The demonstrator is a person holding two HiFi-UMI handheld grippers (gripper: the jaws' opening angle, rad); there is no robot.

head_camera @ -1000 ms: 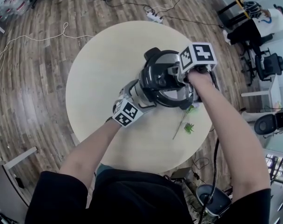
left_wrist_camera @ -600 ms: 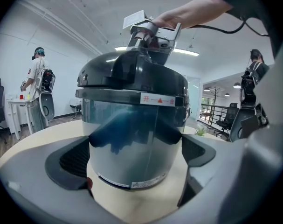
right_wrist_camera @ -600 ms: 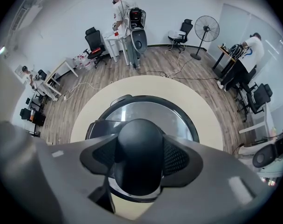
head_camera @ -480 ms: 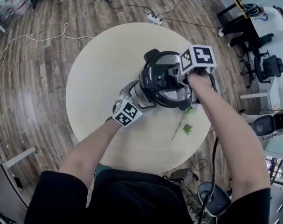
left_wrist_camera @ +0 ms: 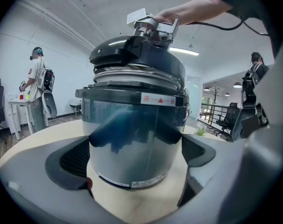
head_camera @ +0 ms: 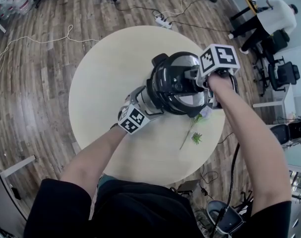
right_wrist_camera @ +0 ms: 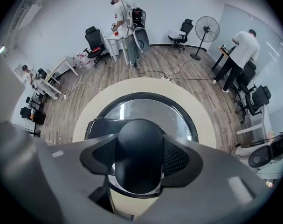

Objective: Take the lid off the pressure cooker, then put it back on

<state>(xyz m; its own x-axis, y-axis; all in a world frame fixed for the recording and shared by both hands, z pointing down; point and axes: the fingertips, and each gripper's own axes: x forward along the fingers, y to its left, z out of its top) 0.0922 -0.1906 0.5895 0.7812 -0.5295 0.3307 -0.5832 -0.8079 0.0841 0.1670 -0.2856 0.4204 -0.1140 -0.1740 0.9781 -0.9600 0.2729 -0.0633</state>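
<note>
A steel pressure cooker [left_wrist_camera: 132, 139] stands on a round beige table [head_camera: 105, 73]. My left gripper [left_wrist_camera: 134, 160] reaches in level from the near side, one pad against each flank of the pot body, shut on it; in the head view the left gripper [head_camera: 149, 98] meets the pot's left side. My right gripper [right_wrist_camera: 140, 158] points steeply down and is shut on the black knob [right_wrist_camera: 139, 143] of the lid [head_camera: 177, 83]. In the left gripper view the lid [left_wrist_camera: 136, 59] sits slightly raised and tilted over the pot's rim, under the right gripper [left_wrist_camera: 153, 31].
A green plant sprig [head_camera: 194, 132] lies on the table just right of the pot. A power strip [head_camera: 162, 20] and cables lie on the wooden floor beyond. People stand at desks with office chairs [right_wrist_camera: 94, 41] and a fan [right_wrist_camera: 207, 31] farther off.
My right gripper has risen a little with the lid and drifted right in the head view. The left gripper and the pot body have stayed put.
</note>
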